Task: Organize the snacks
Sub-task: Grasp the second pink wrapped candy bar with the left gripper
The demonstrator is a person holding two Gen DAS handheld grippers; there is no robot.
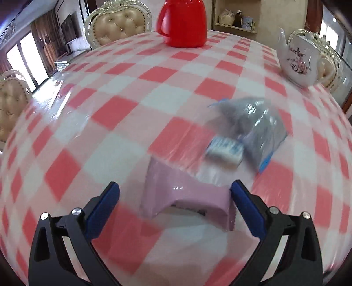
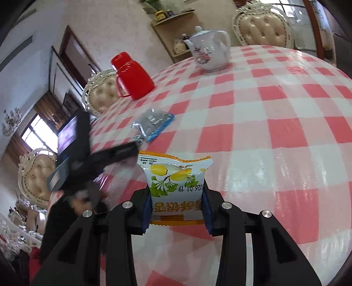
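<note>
In the left wrist view my left gripper (image 1: 175, 189) is open just above the checked tablecloth. A lilac snack packet (image 1: 187, 198) lies between its blue pads, close to the right one, and the picture is blurred. Beyond it lie a small white and blue packet (image 1: 224, 150) and a clear zip bag (image 1: 253, 125) with dark contents. My right gripper (image 2: 177, 195) is shut on a white and orange packet (image 2: 176, 180) printed with yellow fruit, held above the table. The left tool's black body (image 2: 92, 162) shows blurred at the left of that view, with the zip bag (image 2: 154, 123) behind it.
A red mug (image 1: 183, 22) stands at the far side of the table (image 1: 110, 92). A white flowered teapot (image 1: 297, 59) sits at the far right edge. Padded cream chairs (image 1: 116, 26) ring the table. A wall shelf (image 2: 173, 17) holds jars.
</note>
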